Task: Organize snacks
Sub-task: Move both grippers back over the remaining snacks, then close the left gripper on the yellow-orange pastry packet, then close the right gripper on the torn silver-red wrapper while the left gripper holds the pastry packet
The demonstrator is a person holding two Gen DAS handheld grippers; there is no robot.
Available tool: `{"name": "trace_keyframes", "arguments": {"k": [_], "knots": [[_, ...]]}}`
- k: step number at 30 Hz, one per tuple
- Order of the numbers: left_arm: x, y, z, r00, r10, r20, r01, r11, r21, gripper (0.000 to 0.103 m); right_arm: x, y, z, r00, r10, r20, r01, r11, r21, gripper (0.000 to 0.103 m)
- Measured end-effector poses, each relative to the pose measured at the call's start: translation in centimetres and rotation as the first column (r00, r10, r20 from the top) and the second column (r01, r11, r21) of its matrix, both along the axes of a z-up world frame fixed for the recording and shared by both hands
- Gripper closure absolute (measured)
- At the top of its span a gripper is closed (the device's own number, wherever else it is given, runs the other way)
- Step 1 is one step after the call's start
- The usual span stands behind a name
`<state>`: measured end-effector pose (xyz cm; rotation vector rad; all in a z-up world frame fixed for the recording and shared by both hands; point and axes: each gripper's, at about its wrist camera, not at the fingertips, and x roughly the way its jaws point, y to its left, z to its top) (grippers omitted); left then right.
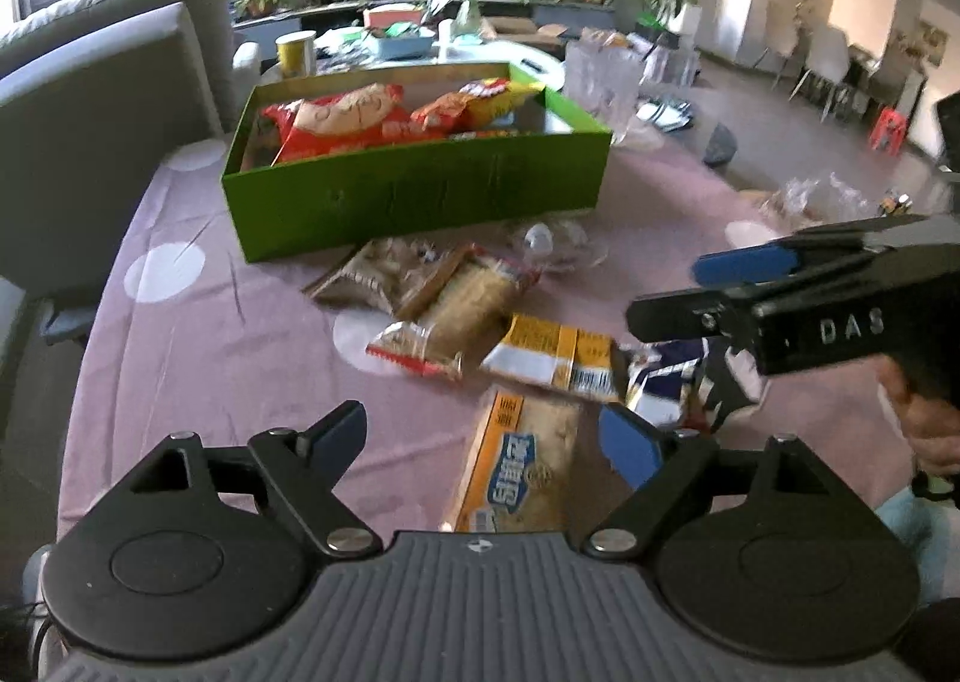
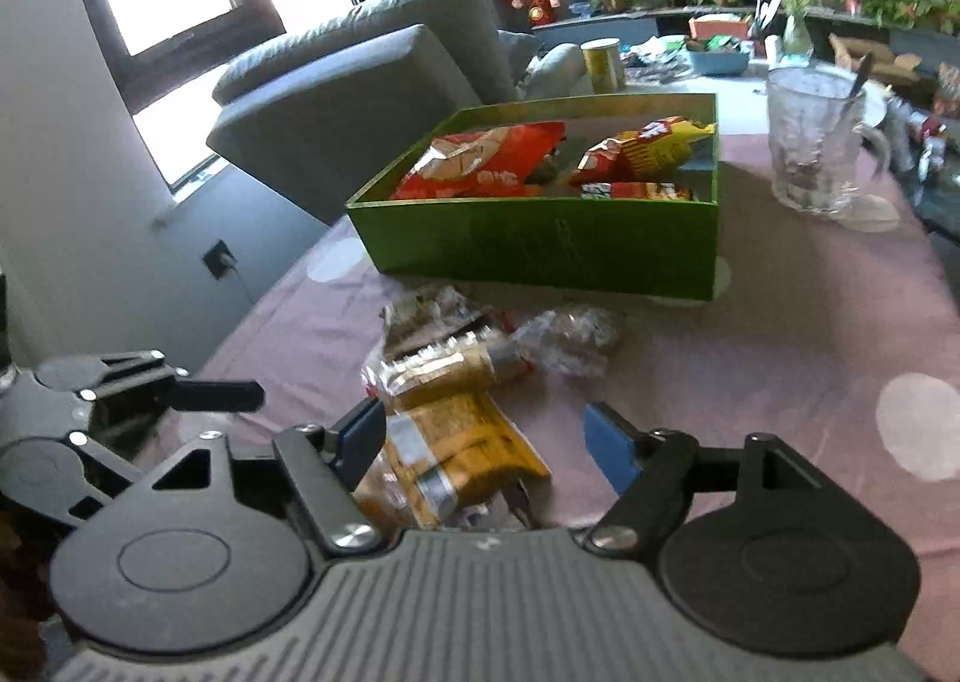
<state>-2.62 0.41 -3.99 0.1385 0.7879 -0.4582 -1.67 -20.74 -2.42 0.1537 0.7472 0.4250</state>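
Both our left gripper (image 1: 483, 436) and right gripper (image 2: 483, 433) gape empty; yellow cracker pack (image 1: 522, 472) looks light, crinkly, slippery; we'd pinch mid-body.

Left wrist view — low over the desk (image 1: 180, 334), facing forward along its jaws toward the green box (image 1: 420, 190) and loose snack packets (image 1: 456, 310). Right wrist view — equally near, angled from the right; both share box, packets and sofa (image 2: 360, 81)
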Motion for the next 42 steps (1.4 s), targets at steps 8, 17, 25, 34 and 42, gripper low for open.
{"name": "trace_keyframes", "arguments": {"k": [8, 17, 25, 34, 42], "knots": [[-1.0, -0.9, -0.8, 1.0, 0.013, -0.021, -0.012, 0.999, 0.053, 0.02, -2.0, -0.3, -1.4, 0.999, -0.044, -0.007, 0.044, 0.997, -0.069, 0.026], [-1.4, -1.5, -1.8, 0.999, 0.007, -0.039, -0.003, 0.996, 0.087, 0.02, -3.3, 0.3, -1.7, 0.999, -0.043, 0.01, 0.044, 0.992, -0.118, 0.026], [-0.9, -1.6, -2.8, 0.999, 0.026, -0.045, -0.021, 0.994, 0.109, 0.022, -3.5, 0.5, -2.5, 0.999, -0.037, -0.02, 0.034, 0.991, -0.126, 0.026], [-0.3, -1.4, -3.1, 0.997, 0.025, -0.076, -0.02, 0.998, 0.065, 0.051, -3.4, 0.8, -2.9, 0.999, -0.032, -0.03, 0.027, 0.991, -0.134, 0.026], [-0.6, -1.5, -2.8, 0.998, 0.004, -0.06, -0.001, 0.998, 0.057, 0.063, -3.4, 0.9, -2.9, 0.999, -0.031, -0.033, 0.027, 0.99, -0.136, 0.026]]}}
